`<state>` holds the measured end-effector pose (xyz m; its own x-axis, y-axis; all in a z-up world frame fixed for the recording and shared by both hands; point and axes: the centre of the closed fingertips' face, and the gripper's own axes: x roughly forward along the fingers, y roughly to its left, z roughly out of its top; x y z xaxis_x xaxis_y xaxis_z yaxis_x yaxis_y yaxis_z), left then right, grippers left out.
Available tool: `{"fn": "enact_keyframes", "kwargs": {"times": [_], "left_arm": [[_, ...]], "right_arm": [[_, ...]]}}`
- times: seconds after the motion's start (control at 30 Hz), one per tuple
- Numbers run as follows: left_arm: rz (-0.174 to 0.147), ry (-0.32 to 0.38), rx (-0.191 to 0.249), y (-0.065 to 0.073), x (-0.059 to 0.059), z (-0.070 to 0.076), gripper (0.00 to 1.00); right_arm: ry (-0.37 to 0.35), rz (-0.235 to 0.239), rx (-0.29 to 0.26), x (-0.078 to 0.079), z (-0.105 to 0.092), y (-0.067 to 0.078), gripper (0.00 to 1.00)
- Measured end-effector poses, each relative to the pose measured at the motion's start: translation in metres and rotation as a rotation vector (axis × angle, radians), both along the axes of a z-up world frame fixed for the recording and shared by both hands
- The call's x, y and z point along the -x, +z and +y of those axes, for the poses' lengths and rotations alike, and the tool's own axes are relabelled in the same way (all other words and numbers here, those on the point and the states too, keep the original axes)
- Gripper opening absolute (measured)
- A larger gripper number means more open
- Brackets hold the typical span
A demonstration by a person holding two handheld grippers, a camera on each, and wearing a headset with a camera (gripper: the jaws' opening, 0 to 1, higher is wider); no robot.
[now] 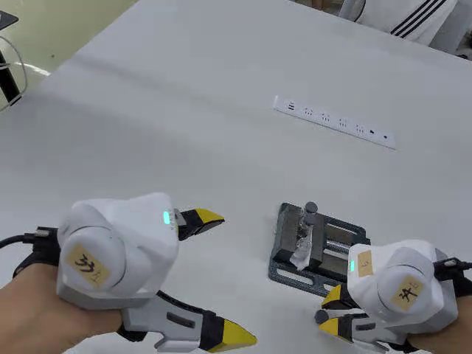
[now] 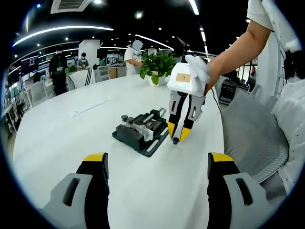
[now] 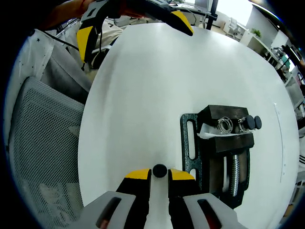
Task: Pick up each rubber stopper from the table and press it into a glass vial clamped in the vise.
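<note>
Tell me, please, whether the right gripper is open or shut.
Shut: the right gripper pinches the black rubber stopper between its yellow tips, beside the vise.

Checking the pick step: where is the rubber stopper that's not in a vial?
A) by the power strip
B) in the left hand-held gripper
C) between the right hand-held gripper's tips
C: the right gripper view shows the rubber stopper pinched between the yellow tips of the right hand-held gripper.
</note>
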<state>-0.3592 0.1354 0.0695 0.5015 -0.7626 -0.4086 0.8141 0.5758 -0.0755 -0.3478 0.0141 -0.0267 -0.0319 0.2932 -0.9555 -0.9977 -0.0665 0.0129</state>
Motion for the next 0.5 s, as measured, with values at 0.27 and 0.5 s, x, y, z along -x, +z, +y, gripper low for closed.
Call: {"fn": "enact_keyframes", "kwargs": {"times": [0.27,0.5], "left_arm": [[-0.002,0.001,0.005,0.0000,-0.0011,0.0005,0.85],[-0.001,-0.003,0.006,-0.0015,-0.0006,-0.0007,0.84]], "right_arm": [[0.008,0.001,0.002,-0.0001,0.0010,0.0007,0.07],[0.006,0.002,0.003,-0.0010,0.0005,-0.0003,0.07]]}}
